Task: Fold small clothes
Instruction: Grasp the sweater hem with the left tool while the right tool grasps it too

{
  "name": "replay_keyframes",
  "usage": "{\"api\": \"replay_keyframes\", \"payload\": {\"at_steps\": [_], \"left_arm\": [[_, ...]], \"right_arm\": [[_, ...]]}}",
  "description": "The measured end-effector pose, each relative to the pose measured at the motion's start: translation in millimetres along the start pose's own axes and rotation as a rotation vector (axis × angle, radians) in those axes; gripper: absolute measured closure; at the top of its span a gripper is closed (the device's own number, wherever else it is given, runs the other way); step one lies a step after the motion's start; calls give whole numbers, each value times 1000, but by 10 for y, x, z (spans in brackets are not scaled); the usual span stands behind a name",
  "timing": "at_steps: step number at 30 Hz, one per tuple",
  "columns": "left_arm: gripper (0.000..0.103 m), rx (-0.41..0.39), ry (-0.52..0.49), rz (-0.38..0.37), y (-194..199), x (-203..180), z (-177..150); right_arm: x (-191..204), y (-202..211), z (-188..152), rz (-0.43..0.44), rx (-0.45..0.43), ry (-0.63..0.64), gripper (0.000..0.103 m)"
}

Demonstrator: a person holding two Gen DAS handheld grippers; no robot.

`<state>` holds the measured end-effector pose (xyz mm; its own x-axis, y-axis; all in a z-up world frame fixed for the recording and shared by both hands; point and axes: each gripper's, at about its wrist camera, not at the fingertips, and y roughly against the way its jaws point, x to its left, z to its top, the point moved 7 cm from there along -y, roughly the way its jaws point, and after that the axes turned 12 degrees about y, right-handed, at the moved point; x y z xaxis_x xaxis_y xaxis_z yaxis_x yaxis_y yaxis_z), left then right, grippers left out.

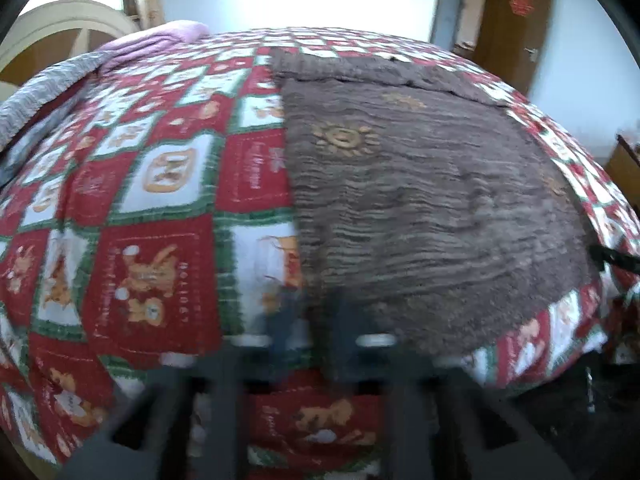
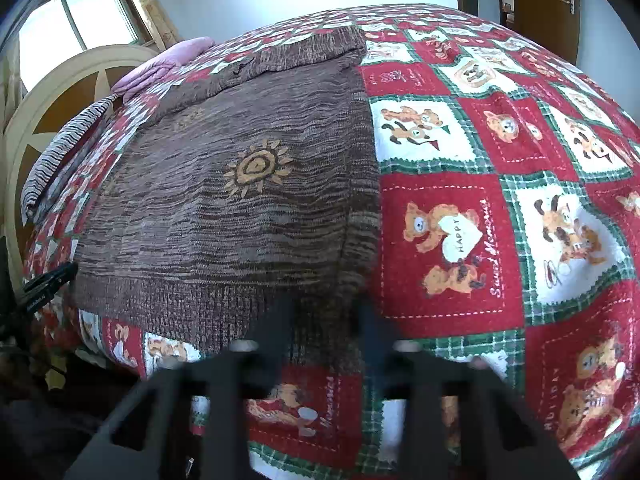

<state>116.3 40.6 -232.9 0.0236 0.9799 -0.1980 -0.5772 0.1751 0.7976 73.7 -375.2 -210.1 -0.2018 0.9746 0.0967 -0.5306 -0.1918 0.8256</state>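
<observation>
A brown knitted sweater [image 1: 432, 200] with orange sun motifs lies flat on the bed; it also shows in the right wrist view [image 2: 224, 208]. Its sleeves are folded in along the sides. My left gripper [image 1: 316, 332] is at the sweater's near left hem corner, fingers close together around the edge, blurred. My right gripper [image 2: 326, 328] is at the near right hem corner, with its fingers either side of the folded sleeve cuff [image 2: 324, 320]. The other gripper's dark tip shows at each view's edge [image 2: 48, 284].
The bed carries a red, white and green teddy-bear quilt [image 2: 460, 240]. A pink blanket [image 2: 160, 64] and a striped grey cloth [image 2: 60, 152] lie near the arched headboard [image 2: 48, 96]. A wooden door [image 1: 516, 20] stands beyond the bed.
</observation>
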Motion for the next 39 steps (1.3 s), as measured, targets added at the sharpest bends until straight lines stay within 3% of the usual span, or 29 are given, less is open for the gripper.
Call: {"api": "replay_keyframes", "payload": {"at_steps": [6, 13, 17, 19, 25, 30, 36, 38, 39], "left_arm": [[98, -38, -6, 14, 120, 11, 61], [98, -36, 4, 19, 111, 50, 73], [95, -41, -14, 109, 4, 112, 37], [86, -22, 6, 103, -28, 133, 9], [80, -23, 2, 104, -22, 112, -26], [80, -25, -18, 109, -29, 90, -63], [79, 11, 66, 72, 30, 155, -18], [73, -10, 83, 70, 101, 159, 5], [64, -26, 88, 62, 147, 151, 14]], "right_arm": [[5, 377, 174, -2, -124, 43, 95], [-38, 204, 46, 59, -68, -15, 95], [-98, 164, 5, 55, -50, -35, 95], [-89, 97, -34, 62, -22, -42, 95], [-81, 1, -102, 62, 7, -59, 93], [-39, -6, -121, 49, 17, -31, 93], [-54, -5, -126, 58, 22, -43, 92], [-52, -4, -125, 57, 21, -40, 92], [-50, -3, -125, 55, 20, -39, 92]]}}
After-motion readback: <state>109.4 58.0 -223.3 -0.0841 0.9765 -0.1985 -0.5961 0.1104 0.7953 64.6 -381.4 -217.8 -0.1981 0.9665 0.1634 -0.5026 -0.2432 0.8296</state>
